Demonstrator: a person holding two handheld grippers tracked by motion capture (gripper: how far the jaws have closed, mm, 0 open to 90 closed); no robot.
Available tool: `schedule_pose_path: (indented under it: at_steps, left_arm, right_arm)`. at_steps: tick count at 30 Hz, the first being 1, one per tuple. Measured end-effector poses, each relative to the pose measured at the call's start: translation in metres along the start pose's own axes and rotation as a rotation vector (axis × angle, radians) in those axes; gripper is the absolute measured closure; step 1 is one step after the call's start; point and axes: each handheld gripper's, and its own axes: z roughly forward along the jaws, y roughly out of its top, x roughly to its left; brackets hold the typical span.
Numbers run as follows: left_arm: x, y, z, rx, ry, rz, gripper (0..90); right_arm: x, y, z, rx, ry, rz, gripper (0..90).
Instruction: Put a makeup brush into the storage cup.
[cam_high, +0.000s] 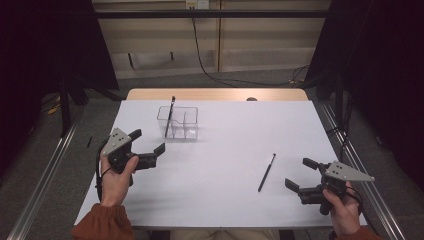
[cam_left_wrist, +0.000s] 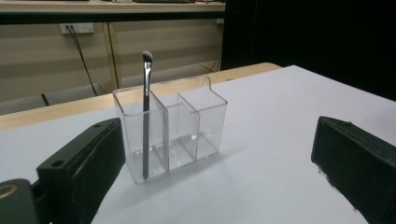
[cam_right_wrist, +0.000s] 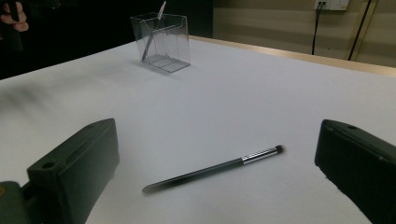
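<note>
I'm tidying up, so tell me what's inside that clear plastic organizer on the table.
The clear organizer holds one dark-handled makeup brush, standing tilted in an end compartment, bristles up. The other compartments look empty through the transparent walls; nothing is covered.

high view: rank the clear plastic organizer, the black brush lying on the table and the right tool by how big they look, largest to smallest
1. Right tool with its grey three-cornered plate; nearness to the camera may inflate it.
2. Clear plastic three-compartment organizer.
3. Thin black brush lying flat on the white table: about as long as the organizer is wide, but far slimmer.
</note>
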Motion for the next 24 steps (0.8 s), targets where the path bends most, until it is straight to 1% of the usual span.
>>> schedule_pose_path:
  at_steps: [1,2,3,4,7,8,9,12,15,18,19,20,22,24]
  left_arm:
    - [-0.001,-0.003,-0.001,0.01,0.015,0.01,3.0]
    - [-0.002,-0.005,-0.002,0.006,0.019,0.01,3.0]
    - [-0.003,-0.007,-0.004,-0.007,0.007,-0.006,3.0]
    - [-0.003,-0.008,-0.007,-0.004,0.002,-0.007,3.0]
    - [-0.006,-0.009,-0.013,-0.014,0.019,0.003,3.0]
    - [-0.006,-0.011,-0.015,-0.022,0.012,0.0,3.0]
    - [-0.007,-0.012,-0.017,-0.02,0.014,-0.004,3.0]
    - [-0.009,-0.018,-0.023,-0.012,0.016,0.01,3.0]
    - [-0.009,-0.023,-0.027,-0.005,0.03,0.002,3.0]
    - [-0.012,-0.026,-0.031,-0.013,0.031,-0.005,3.0]
    - [-0.013,-0.027,-0.033,-0.01,0.03,0.004,3.0]
    - [-0.015,-0.029,-0.034,-0.011,0.028,-0.001,3.0]
    - [-0.017,-0.032,-0.037,-0.003,0.026,0.007,3.0]
    - [-0.017,-0.036,-0.04,0.002,0.025,0.0,3.0]
  right_arm:
    - [0.0,0.0,0.001,-0.001,0.0,0.0,0.0]
    - [0.0,0.0,0.002,0.002,0.001,-0.002,0.0]
    - [0.0,0.001,0.003,0.005,0.001,-0.004,0.0]
    - [0.001,0.001,0.004,0.004,0.003,-0.003,0.0]
    - [0.002,0.002,0.006,0.009,0.008,-0.012,0.0]
    - [0.002,0.002,0.006,0.009,0.008,-0.013,0.0]
    - [0.002,0.002,0.006,0.01,0.008,-0.012,0.0]
    - [0.002,0.002,0.003,0.005,-0.004,-0.002,0.0]
    - [0.003,0.002,0.002,0.003,-0.005,-0.007,0.0]
    - [0.004,0.002,0.003,0.007,-0.01,-0.008,0.0]
    - [0.004,0.002,0.003,0.008,-0.009,-0.012,0.0]
    - [0.004,0.002,0.003,0.008,-0.009,-0.012,0.0]
    - [0.004,0.001,0.001,0.004,-0.014,-0.006,0.0]
    - [0.003,0.001,-0.002,0.001,-0.017,-0.009,0.0]
